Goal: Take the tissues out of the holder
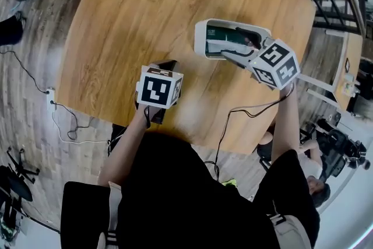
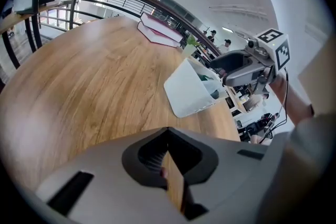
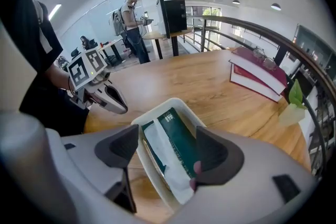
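A white holder [image 1: 201,38] lies on the round wooden table [image 1: 128,14] with a dark green tissue pack [image 1: 224,38] inside it. In the right gripper view a white tissue [image 3: 163,157] sticks out of the green pack [image 3: 181,139] inside the holder [image 3: 173,104]. My right gripper [image 3: 169,152] is open, its jaws wide on either side of the holder's near end and not pressing on anything. In the head view the right gripper [image 1: 236,46] hangs at the holder's right end. My left gripper [image 1: 166,65] hovers over bare table left of the holder, shut and empty.
Two stacked red books [image 3: 260,73] and a small green plant [image 3: 294,99] sit at the table's far side by a dark railing [image 3: 294,44]. A black cable [image 1: 250,111] trails from the right gripper over the table's near edge. People stand at desks in the background.
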The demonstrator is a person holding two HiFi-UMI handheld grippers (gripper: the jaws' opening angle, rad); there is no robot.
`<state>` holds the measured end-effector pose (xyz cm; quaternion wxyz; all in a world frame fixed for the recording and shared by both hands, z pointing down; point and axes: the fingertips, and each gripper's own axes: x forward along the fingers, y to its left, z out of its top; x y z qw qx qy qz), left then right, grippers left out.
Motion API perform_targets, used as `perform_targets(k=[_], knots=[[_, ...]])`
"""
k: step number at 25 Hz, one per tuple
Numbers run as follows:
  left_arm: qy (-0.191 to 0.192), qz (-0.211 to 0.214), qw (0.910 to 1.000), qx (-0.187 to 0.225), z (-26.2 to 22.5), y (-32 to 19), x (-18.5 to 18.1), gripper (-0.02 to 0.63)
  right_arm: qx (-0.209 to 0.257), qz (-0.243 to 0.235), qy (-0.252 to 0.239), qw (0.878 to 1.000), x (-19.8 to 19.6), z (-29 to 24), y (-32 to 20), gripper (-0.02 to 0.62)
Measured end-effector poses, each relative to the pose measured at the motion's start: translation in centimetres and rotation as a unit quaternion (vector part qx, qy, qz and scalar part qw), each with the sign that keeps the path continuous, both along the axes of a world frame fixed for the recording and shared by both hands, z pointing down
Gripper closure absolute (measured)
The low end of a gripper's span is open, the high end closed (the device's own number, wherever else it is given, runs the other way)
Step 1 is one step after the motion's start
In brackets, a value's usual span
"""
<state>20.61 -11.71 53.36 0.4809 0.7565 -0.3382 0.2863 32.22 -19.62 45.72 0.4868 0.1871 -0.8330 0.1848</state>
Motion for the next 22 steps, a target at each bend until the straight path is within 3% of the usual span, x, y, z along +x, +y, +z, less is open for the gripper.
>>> perform_targets(k=[12,22], knots=[[0.005,-0.018,0.9997,-0.013,1.3,-0.1,-0.5,0.595,-0.049,-0.056,0.069,0.995,0.2,3.4,0.2,0.254],[0.012,-0.026,0.9994,-0.017,1.4,-0.4,-0.7,0.595,-0.053,-0.111,0.163,0.979,0.4,6.0,0.3,0.249]])
